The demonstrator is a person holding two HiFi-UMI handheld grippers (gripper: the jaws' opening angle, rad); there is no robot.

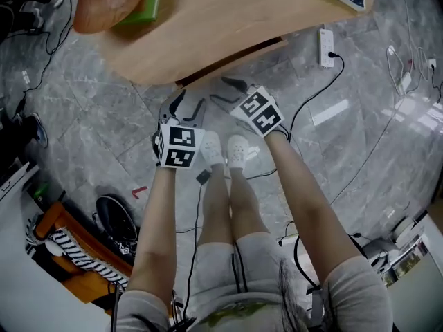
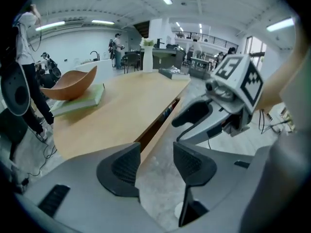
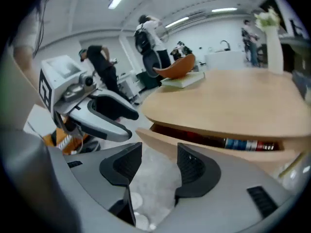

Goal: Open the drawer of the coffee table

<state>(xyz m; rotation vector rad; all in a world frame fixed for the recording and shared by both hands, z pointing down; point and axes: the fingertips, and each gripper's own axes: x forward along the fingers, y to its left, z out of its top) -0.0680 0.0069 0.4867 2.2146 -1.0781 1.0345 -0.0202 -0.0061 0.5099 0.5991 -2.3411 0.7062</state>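
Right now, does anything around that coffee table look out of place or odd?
Only the drawer: it stands partly pulled out beneath the coffee table top, with contents showing in the gap. A power strip lies on the floor beside it.

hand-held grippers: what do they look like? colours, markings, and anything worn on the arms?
Both are alike. The left hand-held gripper and right hand-held gripper have grey moulded bodies and two curved black jaws with ribbed pads. Each carries a white cube printed with black square markers. The person wears short light-grey sleeves.
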